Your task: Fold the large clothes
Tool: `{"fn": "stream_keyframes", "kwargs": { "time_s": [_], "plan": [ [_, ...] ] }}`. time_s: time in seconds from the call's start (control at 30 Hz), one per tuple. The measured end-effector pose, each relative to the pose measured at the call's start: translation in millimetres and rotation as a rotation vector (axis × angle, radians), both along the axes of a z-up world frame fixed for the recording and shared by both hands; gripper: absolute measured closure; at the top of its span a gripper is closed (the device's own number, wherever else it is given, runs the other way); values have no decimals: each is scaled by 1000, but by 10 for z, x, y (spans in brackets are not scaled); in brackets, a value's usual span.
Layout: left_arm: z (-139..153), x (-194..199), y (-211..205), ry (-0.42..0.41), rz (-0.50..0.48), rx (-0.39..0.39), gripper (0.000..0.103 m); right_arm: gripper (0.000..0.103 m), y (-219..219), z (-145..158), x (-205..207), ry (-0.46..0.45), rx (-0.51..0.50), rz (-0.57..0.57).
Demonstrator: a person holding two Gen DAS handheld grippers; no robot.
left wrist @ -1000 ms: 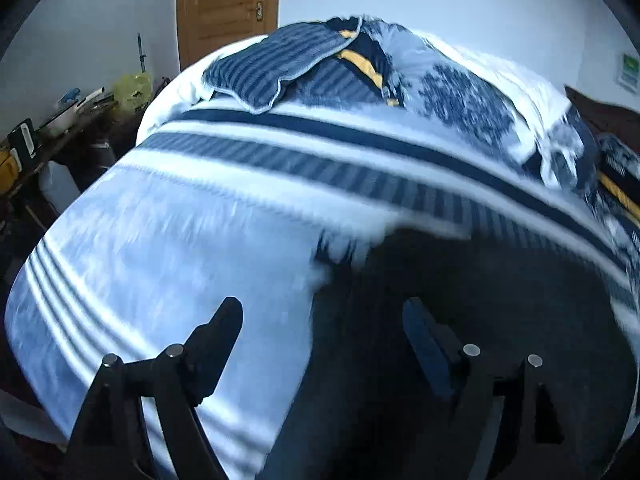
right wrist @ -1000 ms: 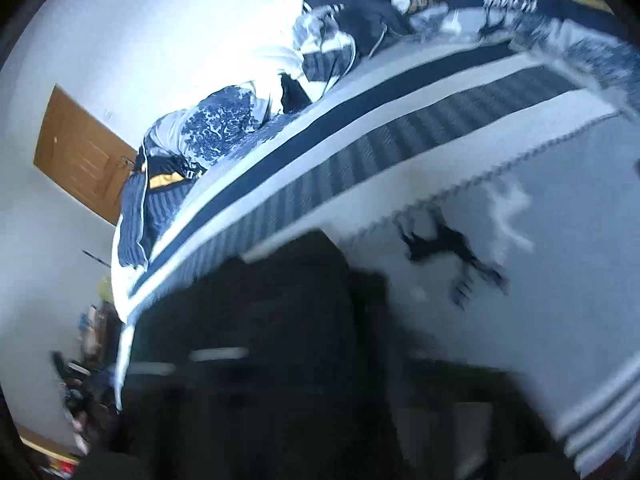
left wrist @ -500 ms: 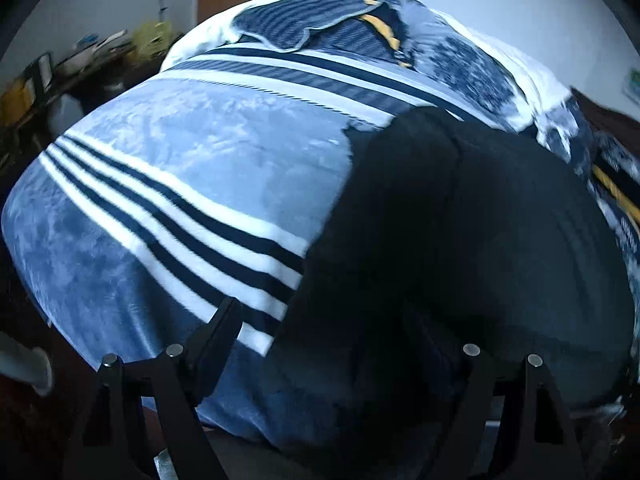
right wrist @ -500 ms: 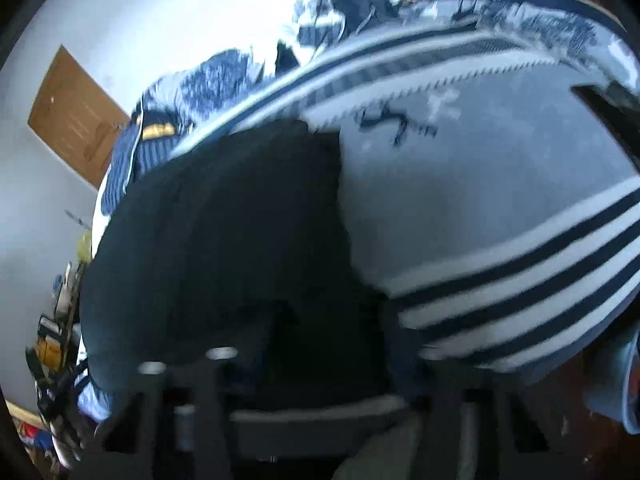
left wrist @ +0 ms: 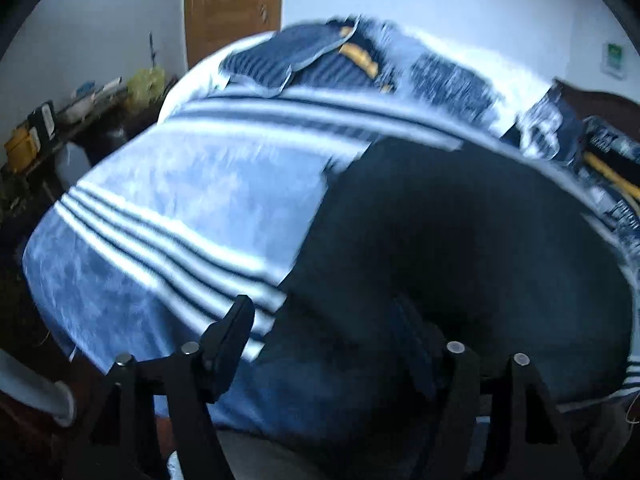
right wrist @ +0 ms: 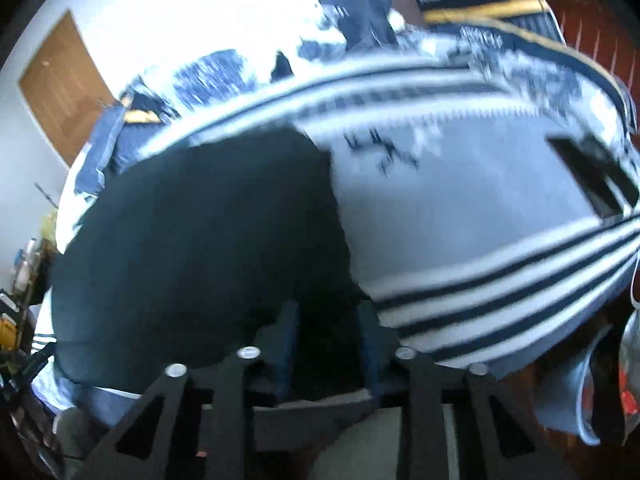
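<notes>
A large dark garment [left wrist: 460,248] lies spread on a bed with a blue and white striped blanket [left wrist: 192,196]. In the left wrist view my left gripper [left wrist: 324,332] is open, its jaws wide apart over the garment's near left edge, with nothing between them. In the right wrist view the same garment [right wrist: 200,232] fills the left half. My right gripper [right wrist: 328,328] hovers over its near right edge with the jaws partly apart; the dark cloth sits between them, and I cannot tell whether they grip it.
Pillows and a folded quilt [left wrist: 320,56] lie at the bed's far end. A wooden door [left wrist: 234,4] stands behind. A cluttered side table [left wrist: 60,116] is left of the bed. A dark headboard [right wrist: 592,20] is at the right. Light cloth [right wrist: 580,392] hangs beside the bed's near edge.
Both grippers have pulled back toward the near edge of the bed. The garment now lies spread flat. The left gripper has stayed open.
</notes>
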State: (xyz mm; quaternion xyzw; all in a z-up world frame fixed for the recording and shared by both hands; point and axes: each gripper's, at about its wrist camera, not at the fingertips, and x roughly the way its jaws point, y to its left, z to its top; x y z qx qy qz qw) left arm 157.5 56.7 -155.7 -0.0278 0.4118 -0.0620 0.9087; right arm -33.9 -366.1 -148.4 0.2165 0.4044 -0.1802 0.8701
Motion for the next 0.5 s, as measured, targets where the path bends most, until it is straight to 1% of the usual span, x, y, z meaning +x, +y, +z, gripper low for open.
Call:
{"fn": "stream_keyframes", "kwargs": {
  "time_s": [0.03, 0.07, 0.1, 0.17, 0.2, 0.23, 0.27, 0.3, 0.33, 0.37, 0.4, 0.47, 0.5],
  "plan": [
    [72, 12, -72, -16, -11, -6, 23, 28, 67, 151, 67, -49, -8, 35],
    [172, 64, -236, -33, -36, -8, 22, 28, 120, 230, 141, -68, -8, 67],
    [231, 131, -410, -38, -66, -2, 22, 28, 230, 327, 348, -74, 0, 135],
    [279, 284, -739, -35, -109, 23, 22, 28, 380, 381, 656, -79, 25, 211],
    [275, 369, -916, -35, -137, 38, 22, 28, 494, 362, 919, -86, 57, 276],
    [240, 456, -1099, -39, -173, 51, 22, 28, 590, 338, 1069, -78, 70, 306],
    [190, 512, -1211, -36, -196, 66, 22, 28, 689, 266, 1277, -55, 74, 337],
    [104, 616, -1340, -16, -222, 96, 22, 28, 822, 178, 1512, -23, 61, 374],
    [22, 694, -1417, 10, -229, 130, 22, 28, 911, 110, 1646, 1, 48, 403],
    [-89, 799, -1430, 36, -215, 154, 19, 27, 970, 47, 1733, 25, 23, 412],
    [-178, 894, -1372, 58, -187, 157, 19, 27, 985, -6, 1776, 48, -9, 402],
    [-263, 1023, -1171, 71, -133, 120, 16, 28, 906, -75, 1776, 86, -53, 360],
    [-276, 1044, -1099, 72, -116, 121, 15, 28, 785, -144, 1746, 109, -72, 313]
  ]
}}
